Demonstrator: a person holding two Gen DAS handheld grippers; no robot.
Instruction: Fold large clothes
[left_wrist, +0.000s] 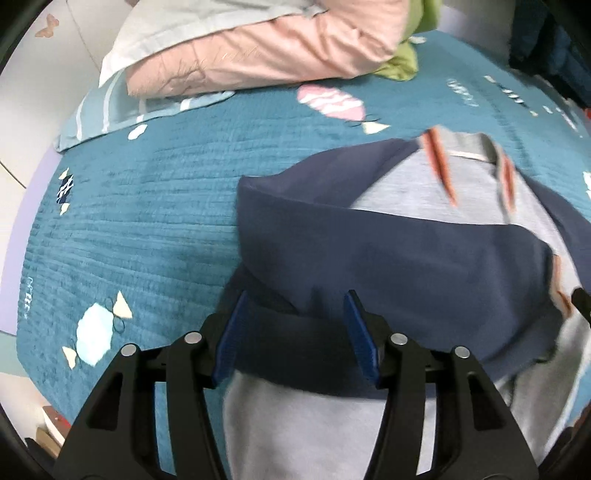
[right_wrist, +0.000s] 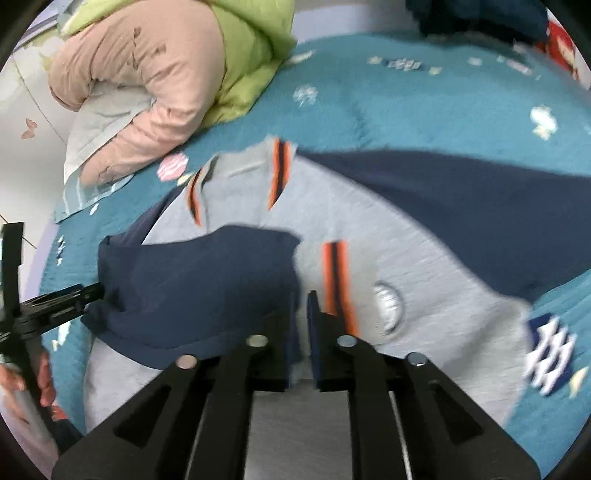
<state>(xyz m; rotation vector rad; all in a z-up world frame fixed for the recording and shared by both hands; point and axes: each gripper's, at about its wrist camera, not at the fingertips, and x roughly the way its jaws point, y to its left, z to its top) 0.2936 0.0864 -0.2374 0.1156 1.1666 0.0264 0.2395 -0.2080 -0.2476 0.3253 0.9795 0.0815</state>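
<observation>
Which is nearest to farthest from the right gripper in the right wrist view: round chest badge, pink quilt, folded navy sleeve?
From the right gripper:
1. Folded navy sleeve, just left, its edge at the fingertips.
2. Round chest badge, just right on the grey sweatshirt.
3. Pink quilt, far upper left on the teal bedspread.

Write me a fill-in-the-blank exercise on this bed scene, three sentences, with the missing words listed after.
1. The grey sweatshirt has sleeves coloured ____.
2. The left gripper has its jaws ____ over the folded sleeve.
3. The sweatshirt lies on a bedspread whose main colour is ____.

Missing words: navy blue; open; teal
</observation>
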